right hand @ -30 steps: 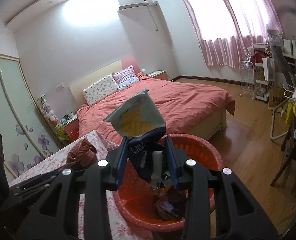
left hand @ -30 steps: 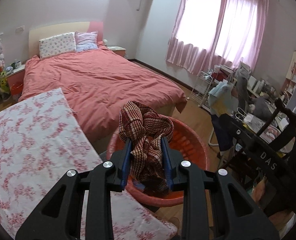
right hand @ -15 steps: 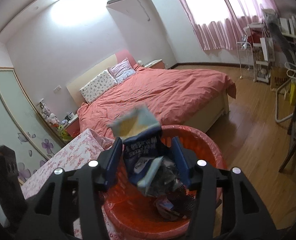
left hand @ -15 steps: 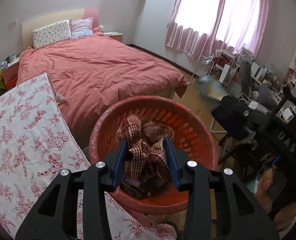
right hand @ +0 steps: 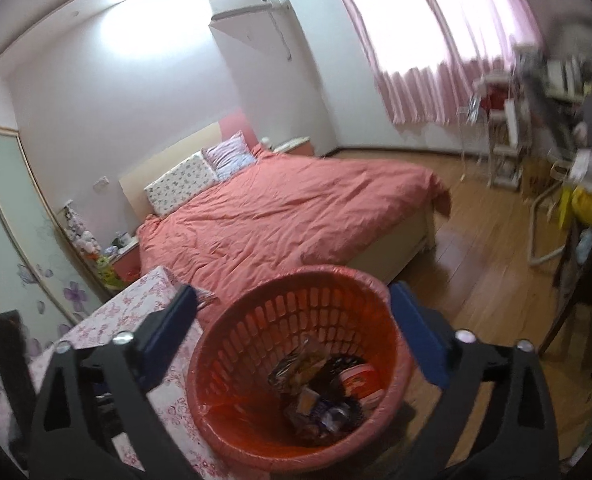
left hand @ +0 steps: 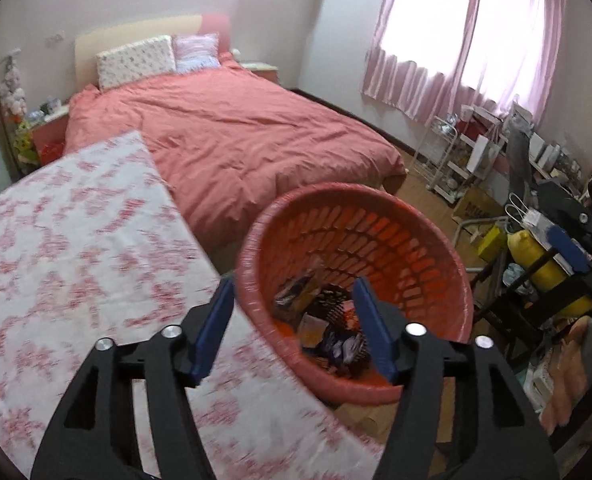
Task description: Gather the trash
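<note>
Left wrist view looks down past the left tongs (left hand: 292, 300), whose blue pads (left hand: 212, 326) stand apart and are opening, with nothing pinched between them. Just past the tips, at about 1 o'clock, sits the red basket (left hand: 428, 240) with holes in its wall. Down in its bottom lies the trash (left hand: 328, 320), a heap of wrappers and dark bits. At 9 o'clock is the surface (left hand: 68, 248) with a pink flower cloth, and the basket stands right beside its edge. At 12 o'clock, farther back, is the bed (left hand: 232, 132) with a pink cover. Right wrist view shows the right tongs (right hand: 292, 320) spread very wide and opening too, one pad on each side of the basket (right hand: 232, 344) and not touching it. Nothing is held there. The trash (right hand: 324, 384) lies inside at the bottom, at 6 o'clock. The surface (right hand: 136, 316) is at 8 o'clock, and the bed (right hand: 280, 216) is at 12 o'clock.
</note>
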Demonstrator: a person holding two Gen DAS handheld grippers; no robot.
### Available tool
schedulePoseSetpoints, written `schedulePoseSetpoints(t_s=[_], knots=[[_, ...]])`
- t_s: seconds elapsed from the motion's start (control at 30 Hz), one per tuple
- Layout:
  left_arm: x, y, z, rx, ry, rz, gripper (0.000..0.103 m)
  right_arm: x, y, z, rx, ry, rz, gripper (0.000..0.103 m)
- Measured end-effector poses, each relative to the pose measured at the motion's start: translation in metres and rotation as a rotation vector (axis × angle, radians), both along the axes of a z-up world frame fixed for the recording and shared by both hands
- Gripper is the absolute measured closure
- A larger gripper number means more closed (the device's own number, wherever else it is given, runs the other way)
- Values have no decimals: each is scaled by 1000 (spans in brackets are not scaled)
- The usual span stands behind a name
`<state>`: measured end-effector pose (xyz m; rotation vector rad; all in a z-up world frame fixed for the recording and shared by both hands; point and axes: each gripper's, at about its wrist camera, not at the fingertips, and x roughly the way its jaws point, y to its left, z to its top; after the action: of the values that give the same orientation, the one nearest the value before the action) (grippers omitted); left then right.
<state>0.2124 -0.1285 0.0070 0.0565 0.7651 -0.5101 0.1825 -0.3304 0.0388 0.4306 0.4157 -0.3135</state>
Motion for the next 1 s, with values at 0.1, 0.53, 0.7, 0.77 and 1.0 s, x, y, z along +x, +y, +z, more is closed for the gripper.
schedulePoseSetpoints(t_s=[0.1, 0.53, 0.7, 0.77, 1.0], knots=[[-13, 22, 11, 6, -56, 28, 25, -15, 18, 12, -117, 18, -45, 4], [-107, 103, 38, 36, -259, 246, 3, -108, 118, 33, -460, 18, -118, 4], [-136, 114, 36, 53, -314, 311, 2, -146, 147, 33, -441, -18, -61, 4], [-146, 118, 34, 56, -324, 329, 2, -160, 158, 32, -436, -35, -59, 4], [-168, 135, 25, 36, -316, 373, 3, -183, 180, 33, -368, -25, -7, 4]])
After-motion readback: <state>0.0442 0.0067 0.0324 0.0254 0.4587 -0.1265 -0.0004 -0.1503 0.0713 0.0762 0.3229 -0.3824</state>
